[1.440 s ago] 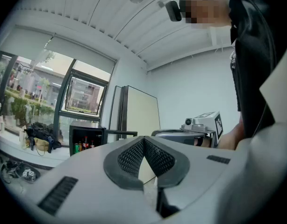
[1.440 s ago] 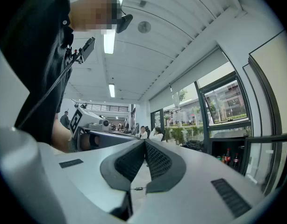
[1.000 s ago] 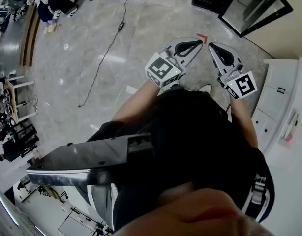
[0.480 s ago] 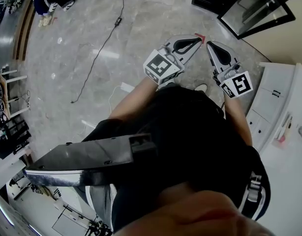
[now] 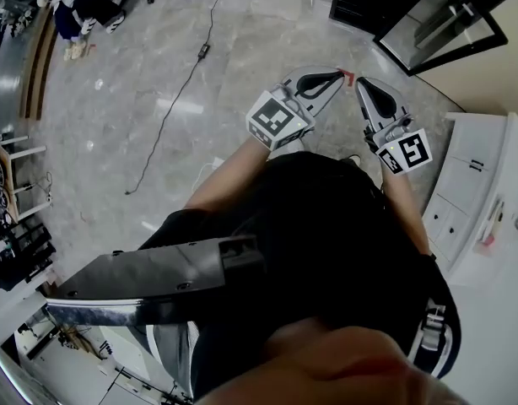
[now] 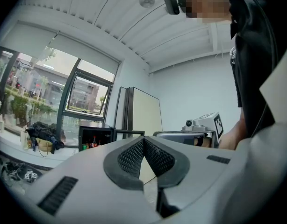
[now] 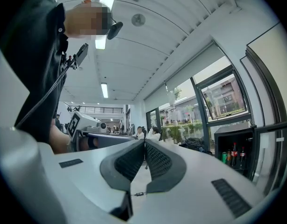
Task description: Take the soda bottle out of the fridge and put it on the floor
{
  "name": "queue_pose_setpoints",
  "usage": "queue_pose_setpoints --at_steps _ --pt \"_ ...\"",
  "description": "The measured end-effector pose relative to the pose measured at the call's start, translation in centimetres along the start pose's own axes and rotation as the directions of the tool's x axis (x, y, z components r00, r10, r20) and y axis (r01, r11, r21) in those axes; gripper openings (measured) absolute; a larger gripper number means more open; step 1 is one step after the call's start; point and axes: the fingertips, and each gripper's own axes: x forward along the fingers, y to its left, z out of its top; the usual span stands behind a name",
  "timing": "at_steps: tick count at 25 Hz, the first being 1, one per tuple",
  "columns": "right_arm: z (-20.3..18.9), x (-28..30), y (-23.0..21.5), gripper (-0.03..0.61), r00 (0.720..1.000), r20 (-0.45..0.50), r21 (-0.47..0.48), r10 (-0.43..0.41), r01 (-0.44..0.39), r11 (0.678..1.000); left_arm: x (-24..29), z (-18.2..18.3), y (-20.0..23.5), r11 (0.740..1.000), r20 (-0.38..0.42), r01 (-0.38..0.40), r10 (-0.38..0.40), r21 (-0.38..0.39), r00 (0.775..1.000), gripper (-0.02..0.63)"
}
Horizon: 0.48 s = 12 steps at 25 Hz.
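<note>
The approach looks to be the step in hand. Above centre in the head view, the left gripper and right gripper are both closed on nothing, aimed at the black fridge at upper right, its glass door open. Next, a claw must open and reach inside. Only the right gripper view, at lower right, clearly shows what looks like the soda bottle, upright among other drinks. The head view hides the interior.

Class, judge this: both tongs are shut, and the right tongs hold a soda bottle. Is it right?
No. The right tongs are shut on nothing, as the right gripper view shows; bottles stand in the fridge. The left tongs are shut too.
</note>
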Motion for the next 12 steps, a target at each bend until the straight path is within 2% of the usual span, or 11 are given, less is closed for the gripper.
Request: queue_pose_setpoints --at_steps 3,8,12 --pt "-0.5 0.9 -1.3 0.014 1.000 0.004 -0.004 -0.022 0.022 1.000 0.8 -0.4 1.5 1.000 -0.003 0.020 -0.020 0.004 1.000 -0.005" --pt "0.4 2.4 -0.7 0.014 0.999 0.005 -0.016 -0.049 0.049 0.999 -0.1 0.4 2.6 0.999 -0.007 0.039 -0.039 -0.004 0.999 -0.005" --pt "0.2 2.3 -3.2 0.014 0.998 0.008 -0.014 -0.056 0.056 0.998 2.0 0.1 3.3 0.999 -0.016 0.042 -0.042 -0.008 0.999 -0.005"
